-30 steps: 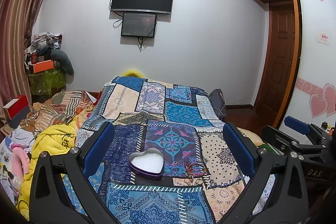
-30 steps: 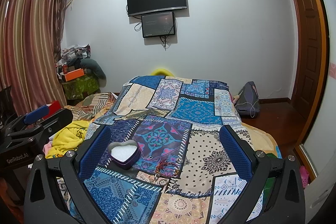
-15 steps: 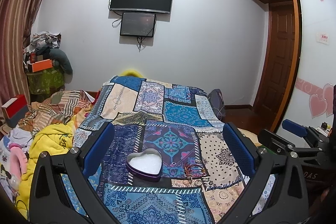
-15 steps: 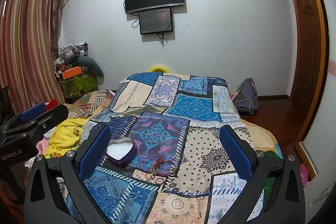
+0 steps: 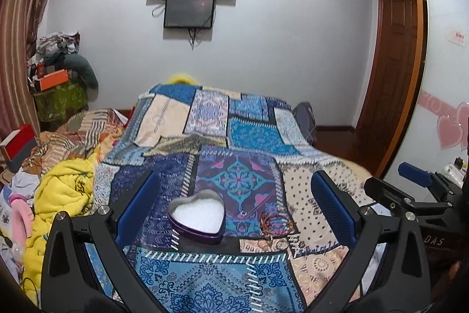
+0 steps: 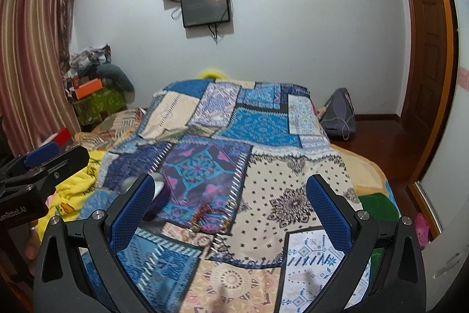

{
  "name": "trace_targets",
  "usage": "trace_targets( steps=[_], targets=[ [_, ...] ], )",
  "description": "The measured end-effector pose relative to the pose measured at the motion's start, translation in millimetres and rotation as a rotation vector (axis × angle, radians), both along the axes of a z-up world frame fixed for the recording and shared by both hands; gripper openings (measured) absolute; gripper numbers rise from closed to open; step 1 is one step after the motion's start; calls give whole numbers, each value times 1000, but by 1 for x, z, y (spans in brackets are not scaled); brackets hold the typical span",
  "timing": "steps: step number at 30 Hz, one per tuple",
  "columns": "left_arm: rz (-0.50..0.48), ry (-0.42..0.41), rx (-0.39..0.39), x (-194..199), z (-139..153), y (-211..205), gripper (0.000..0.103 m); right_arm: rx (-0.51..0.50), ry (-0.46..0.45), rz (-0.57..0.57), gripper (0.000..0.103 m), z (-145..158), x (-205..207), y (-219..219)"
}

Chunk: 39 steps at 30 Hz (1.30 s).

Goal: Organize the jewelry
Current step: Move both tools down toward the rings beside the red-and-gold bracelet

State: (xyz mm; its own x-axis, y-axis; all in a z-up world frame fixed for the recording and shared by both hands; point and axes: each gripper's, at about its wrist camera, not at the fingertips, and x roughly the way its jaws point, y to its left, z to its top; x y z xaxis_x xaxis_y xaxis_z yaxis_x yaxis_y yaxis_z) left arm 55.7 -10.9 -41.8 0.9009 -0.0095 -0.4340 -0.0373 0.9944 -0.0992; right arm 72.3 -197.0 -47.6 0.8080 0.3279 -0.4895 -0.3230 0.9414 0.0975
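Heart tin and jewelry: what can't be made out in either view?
- Heart tin: right wrist view, mostly hidden behind the right gripper's left finger; the rest is blurred.
- Jewelry: both views, a small red-gold tangle beside the tin; the number and type of pieces are unclear.
- Tin's contents: left wrist view shows only a white lining.

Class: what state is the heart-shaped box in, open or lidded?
Open: the heart-shaped box has no lid, and its white lining shows inside the purple wall.
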Motion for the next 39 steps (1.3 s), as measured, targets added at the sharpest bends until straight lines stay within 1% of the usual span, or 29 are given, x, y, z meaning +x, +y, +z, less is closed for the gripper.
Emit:
trace_targets(
  steps=[5, 9, 11, 14, 15, 16, 18, 20, 22, 23, 25, 27, 28, 30, 32, 34, 35, 36, 37, 39],
  targets=[
    [-13, 101, 3, 22, -28, -3, 103, -49, 62, -12, 102, -25, 17, -7],
    [-25, 187, 20, 36, -56, -8, 103, -81, 142, -7, 102, -51, 30, -14],
    [-37, 233, 21, 42, -70, -11, 103, -95, 168, 0, 102, -57, 33, -15],
    [-58, 301, 17, 50, -88, -14, 103, -114, 209, 27, 95, -71, 39, -13],
    [-65, 315, 15, 52, -93, -15, 103, -113, 221, 39, 90, -75, 40, -12],
    [-69, 328, 14, 53, -97, -16, 103, -108, 241, 63, 87, -80, 42, -11],
    [-89, 349, 16, 56, -106, -19, 103, -98, 273, 95, 76, -88, 46, -8],
    [-126, 373, 13, 60, -112, -22, 99, -93, 304, 132, 68, -96, 48, -5],
    [-148, 409, 8, 65, -120, -24, 90, -85, 328, 168, 61, -101, 50, -2],
    [-154, 429, 1, 68, -123, -24, 87, -83, 333, 180, 57, -103, 52, 0],
    [-156, 458, -12, 71, -130, -24, 79, -80, 349, 221, 53, -106, 53, 6],
    [-163, 481, -23, 73, -136, -22, 75, -80, 360, 259, 44, -108, 54, 12],
    [-163, 488, -27, 74, -138, -21, 74, -80, 365, 273, 42, -110, 56, 14],
    [-158, 493, -20, 75, -141, -20, 73, -80, 380, 316, 39, -113, 56, 21],
    [-172, 496, -16, 74, -142, -19, 68, -80, 387, 345, 38, -115, 56, 27],
    [-193, 502, -17, 73, -143, -20, 57, -82, 397, 368, 37, -119, 58, 33],
    [-201, 506, -18, 73, -144, -20, 54, -87, 401, 373, 36, -121, 59, 35],
    [-208, 511, -19, 73, -145, -20, 47, -92, 410, 381, 35, -124, 60, 38],
    [-220, 517, -22, 74, -146, -20, 43, -93, 413, 387, 35, -125, 60, 39],
    [-237, 520, -29, 74, -147, -21, 40, -101, 420, 393, 35, -129, 61, 41]
  ],
)
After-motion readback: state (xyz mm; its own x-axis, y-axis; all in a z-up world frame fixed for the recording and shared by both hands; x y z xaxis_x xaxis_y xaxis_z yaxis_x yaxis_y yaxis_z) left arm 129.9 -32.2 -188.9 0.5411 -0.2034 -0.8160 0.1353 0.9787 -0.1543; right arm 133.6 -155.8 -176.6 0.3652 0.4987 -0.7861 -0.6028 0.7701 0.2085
